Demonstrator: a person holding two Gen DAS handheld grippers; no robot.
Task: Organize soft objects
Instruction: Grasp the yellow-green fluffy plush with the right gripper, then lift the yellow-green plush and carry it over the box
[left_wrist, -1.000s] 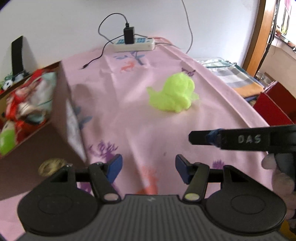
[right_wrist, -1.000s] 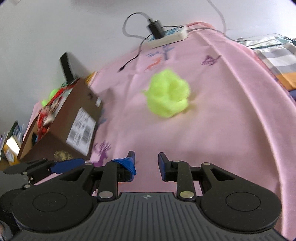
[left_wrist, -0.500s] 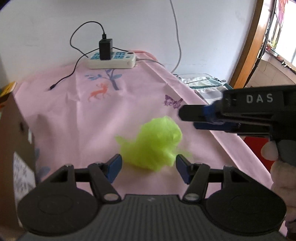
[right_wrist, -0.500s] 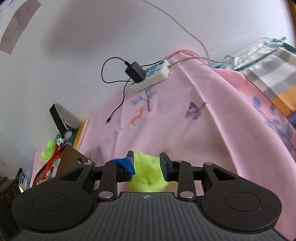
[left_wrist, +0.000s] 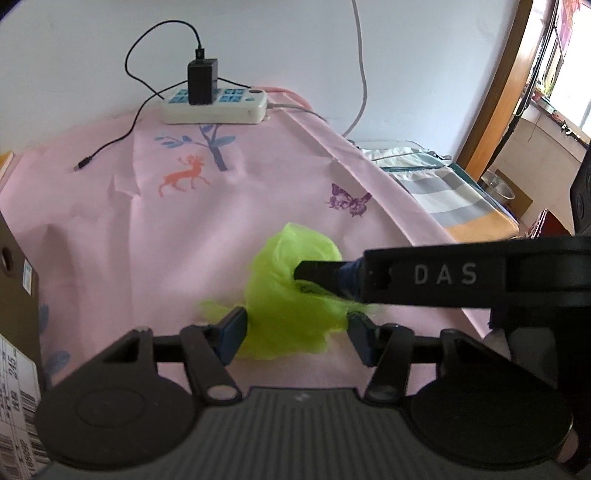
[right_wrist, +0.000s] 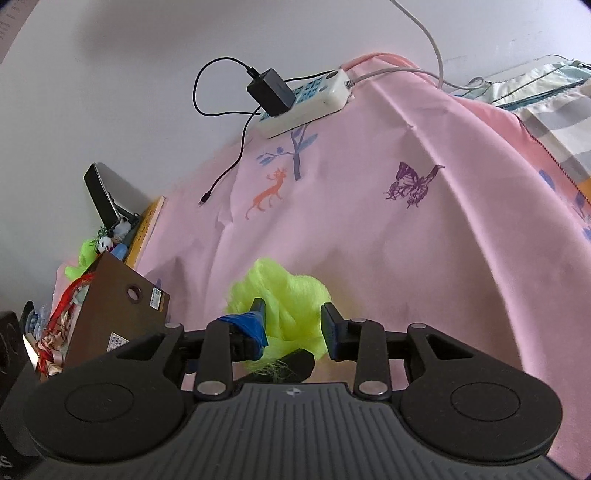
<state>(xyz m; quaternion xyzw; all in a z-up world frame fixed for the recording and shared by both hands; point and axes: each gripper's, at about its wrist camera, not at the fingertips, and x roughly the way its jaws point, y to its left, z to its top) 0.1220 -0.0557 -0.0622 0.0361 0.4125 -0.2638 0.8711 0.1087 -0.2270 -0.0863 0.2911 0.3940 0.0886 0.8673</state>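
Left of both tools, a brown box (right_wrist: 122, 317), open at the top and already full of soft, bright things; likely the place meant for the toy too.

Left tool (left_wrist: 295, 328): spread, jaws just closing a little, pads on either side of the toy's lower part, the left pad against the fluff and the right pad just beside it. No squeeze visible yet.

Right tool (right_wrist: 291, 314): also spread, jaws just opening, coming in across the front of the left tool, with one finger tip pushed into the top of the toy. Probably opened wide to fit around such a bulky, fluffy body.

Between the pads of both tools, the green toy (left_wrist: 295, 247), lying on the desk, not lifted. Two tools on one soft thing probably because it sags and slips under a single pinch.

Beyond the tools, a white wall (left_wrist: 295, 55). Below them, the desk (left_wrist: 147, 240), covered in pink print with a deer, a tree and a butterfly. Far to the right, a window (left_wrist: 561, 74) and striped bedding (left_wrist: 443, 192). At the far edge, a power strip (left_wrist: 236, 109) with a black charger (left_wrist: 201, 83); loose cable (left_wrist: 107, 147) well apart from the toy.
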